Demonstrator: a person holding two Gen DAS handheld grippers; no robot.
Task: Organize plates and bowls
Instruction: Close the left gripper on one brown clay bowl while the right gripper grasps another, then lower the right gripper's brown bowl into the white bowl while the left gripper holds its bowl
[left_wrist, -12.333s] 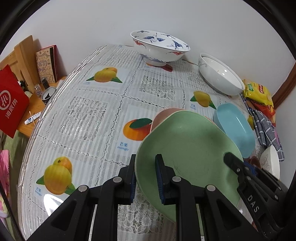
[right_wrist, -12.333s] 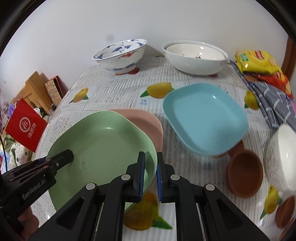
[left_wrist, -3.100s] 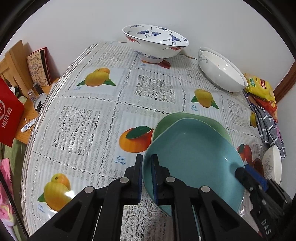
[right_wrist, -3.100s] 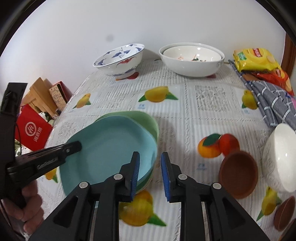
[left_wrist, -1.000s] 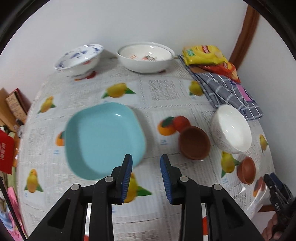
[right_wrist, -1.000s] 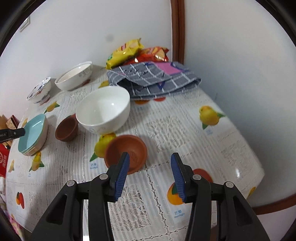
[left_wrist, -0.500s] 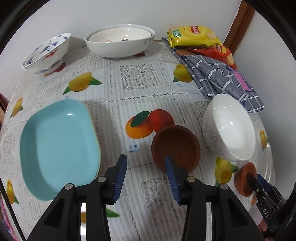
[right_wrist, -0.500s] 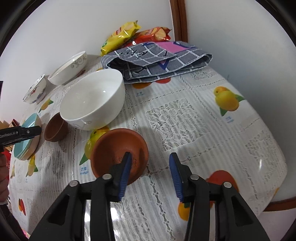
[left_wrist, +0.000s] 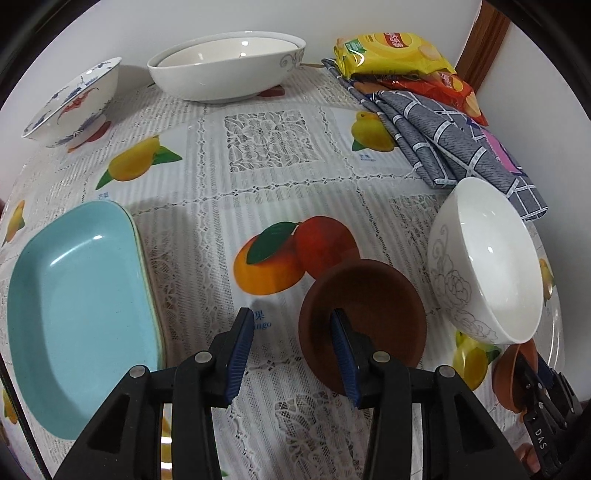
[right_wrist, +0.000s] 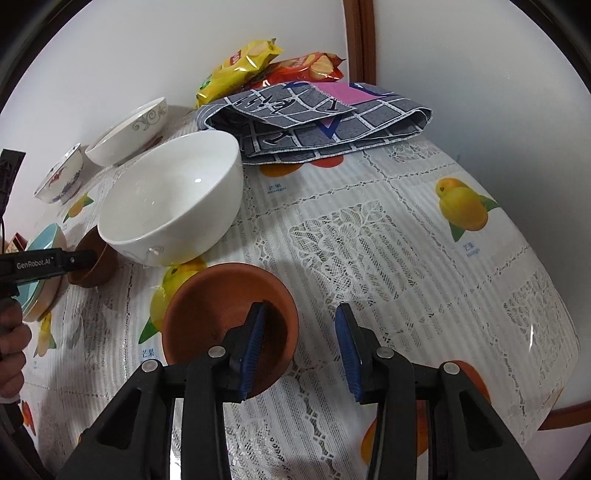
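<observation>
The left gripper was seen at the bottom of the left wrist view w/ its fingers spread wide, nothing held. Its right finger was dipped inside a dark brown bowl at lower centre; the left finger was outside, over the tablecloth.

A blue plate was stacked on other plates at lower left. A white bowl sat at the right, just beside the brown one. A wide white bowl and a blue-painted bowl were at the top.

In the right wrist view, the right gripper was also spread open & empty. Its left finger was inside a small orange-brown bowl at lower centre. A grey checked cloth and snack bags were at the top.
</observation>
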